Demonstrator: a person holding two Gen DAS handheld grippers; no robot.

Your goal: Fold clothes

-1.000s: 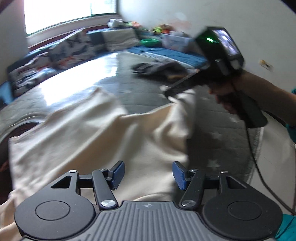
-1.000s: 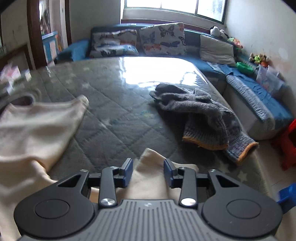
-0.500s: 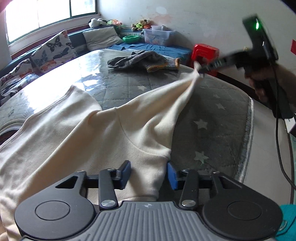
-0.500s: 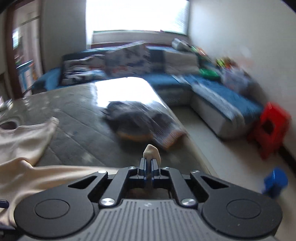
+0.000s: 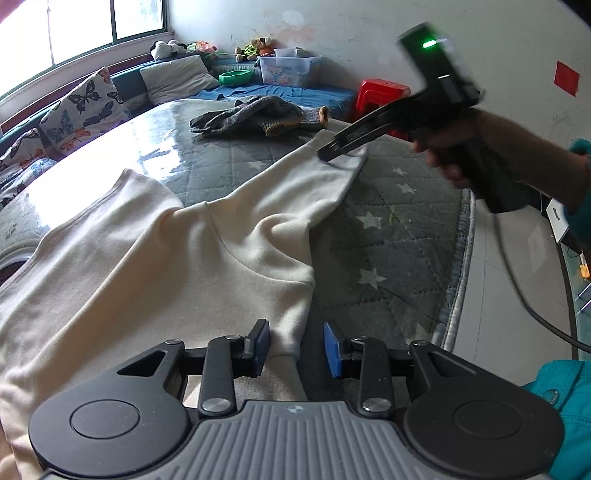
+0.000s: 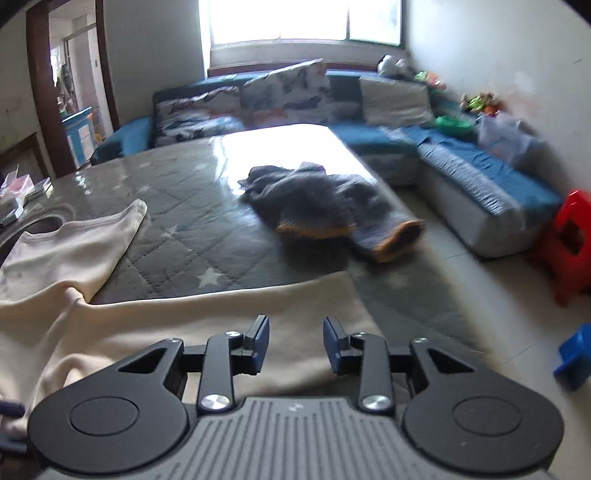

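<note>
A cream sweatshirt (image 5: 155, 258) lies spread on the grey star-quilted counter (image 5: 399, 236), one sleeve (image 5: 310, 184) stretched toward the grey knit sweater (image 5: 258, 114). The left tool (image 5: 295, 347) hovers with jaws spread over the hem. The right tool (image 6: 295, 341), jaws spread, hangs above the sleeve cuff.

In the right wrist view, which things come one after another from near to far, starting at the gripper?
Right gripper → cream garment → grey knit → butterfly cushions → window.
</note>
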